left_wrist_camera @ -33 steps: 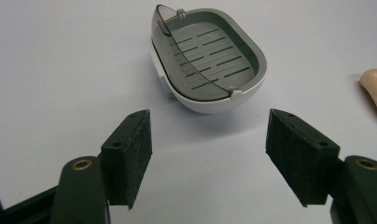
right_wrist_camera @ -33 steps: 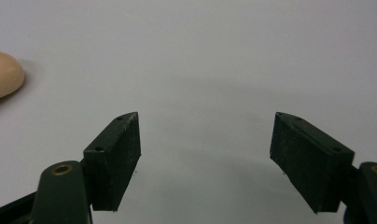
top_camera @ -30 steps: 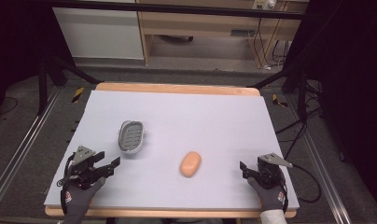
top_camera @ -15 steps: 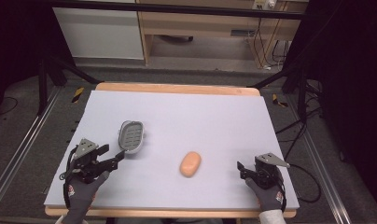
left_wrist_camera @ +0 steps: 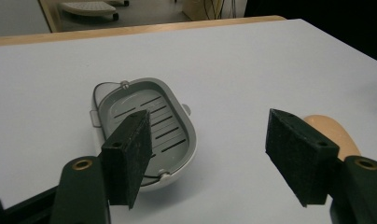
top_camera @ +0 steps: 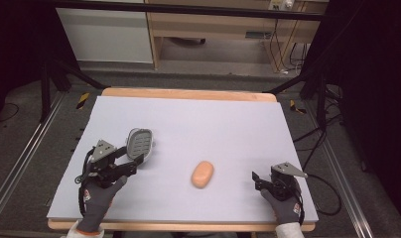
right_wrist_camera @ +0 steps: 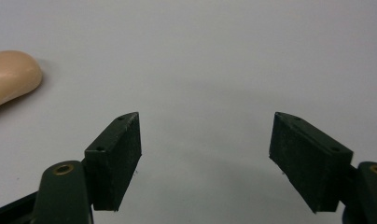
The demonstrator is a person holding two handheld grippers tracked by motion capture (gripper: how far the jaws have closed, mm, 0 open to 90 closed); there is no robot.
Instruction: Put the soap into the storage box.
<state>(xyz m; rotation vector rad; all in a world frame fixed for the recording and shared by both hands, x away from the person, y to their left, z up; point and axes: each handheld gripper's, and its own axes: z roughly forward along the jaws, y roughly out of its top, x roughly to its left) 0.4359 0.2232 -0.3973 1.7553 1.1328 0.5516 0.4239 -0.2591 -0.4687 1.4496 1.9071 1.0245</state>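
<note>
Both grippers, left [top_camera: 130,165] and right [top_camera: 258,179], stand with jaws apart; the left, just beside the dish [left_wrist_camera: 147,126], should probably straddle its rim squarely, while the soap [top_camera: 203,173] lies between them.

The left gripper [left_wrist_camera: 210,158] hides part of the soap [left_wrist_camera: 336,133] and the dish's [left_wrist_camera: 177,116] near corner.

Soap dish [top_camera: 139,144] just ahead of left tongs [top_camera: 130,162]; elsewhere open.
</note>
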